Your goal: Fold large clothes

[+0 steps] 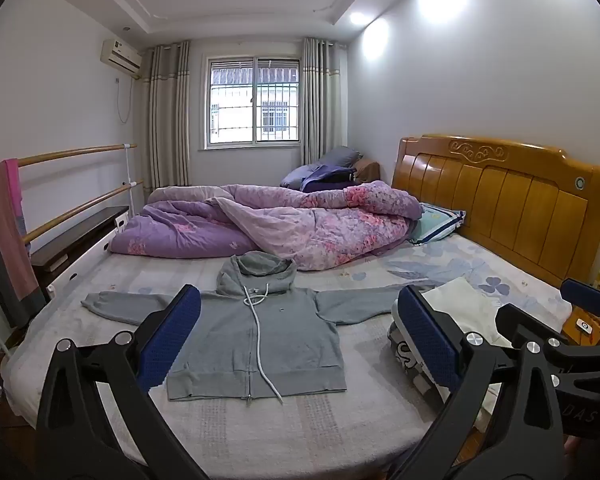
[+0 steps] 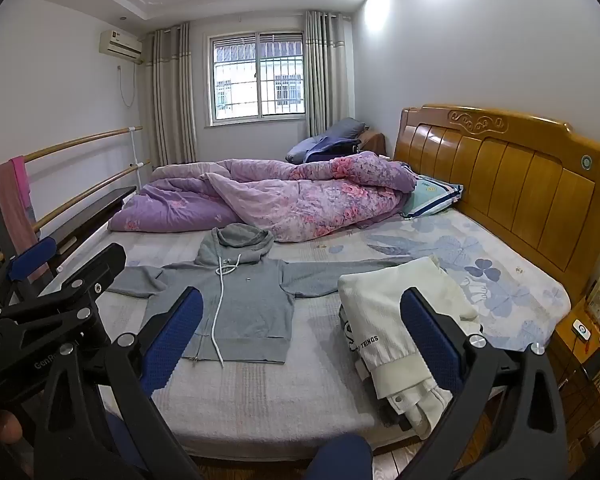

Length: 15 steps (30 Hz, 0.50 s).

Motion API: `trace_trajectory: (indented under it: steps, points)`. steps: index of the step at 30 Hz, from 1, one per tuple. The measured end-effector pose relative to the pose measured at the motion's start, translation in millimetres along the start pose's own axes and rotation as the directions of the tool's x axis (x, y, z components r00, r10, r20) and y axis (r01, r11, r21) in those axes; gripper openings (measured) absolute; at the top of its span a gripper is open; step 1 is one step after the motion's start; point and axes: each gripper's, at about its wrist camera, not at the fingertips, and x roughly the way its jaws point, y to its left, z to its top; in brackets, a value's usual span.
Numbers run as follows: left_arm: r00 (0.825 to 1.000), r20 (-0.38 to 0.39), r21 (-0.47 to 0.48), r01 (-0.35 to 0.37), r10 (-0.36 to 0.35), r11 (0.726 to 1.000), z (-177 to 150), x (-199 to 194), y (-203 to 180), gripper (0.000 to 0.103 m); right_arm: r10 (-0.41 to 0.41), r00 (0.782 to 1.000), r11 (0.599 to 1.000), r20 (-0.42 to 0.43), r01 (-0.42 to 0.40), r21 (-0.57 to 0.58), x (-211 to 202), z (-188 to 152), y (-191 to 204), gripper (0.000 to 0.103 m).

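Observation:
A grey zip hoodie (image 1: 256,336) lies flat on the bed, front up, sleeves spread out to both sides, hood toward the quilt; it also shows in the right wrist view (image 2: 236,304). A white drawstring (image 1: 260,344) trails down its front. My left gripper (image 1: 300,340) is open and empty, held above the bed's near edge in front of the hoodie. My right gripper (image 2: 304,336) is open and empty, to the right of the left one, between the hoodie and a stack of folded clothes (image 2: 400,320).
A crumpled purple floral quilt (image 1: 284,224) fills the far half of the bed. A wooden headboard (image 1: 500,200) stands at the right. Folded white and dark clothes (image 1: 452,320) lie at the bed's near right. A nightstand (image 2: 580,344) is at the far right; wooden rails (image 1: 72,176) at the left.

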Motion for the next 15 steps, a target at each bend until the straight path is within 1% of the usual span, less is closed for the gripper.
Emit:
trace_trajectory:
  steps: [15]
  points:
    - [1.0, -0.01, -0.006, 0.001, -0.001, 1.0, 0.1, 0.4, 0.2, 0.098, 0.0, 1.0, 1.0, -0.004, 0.0, 0.002, 0.2, 0.0, -0.1, 0.095]
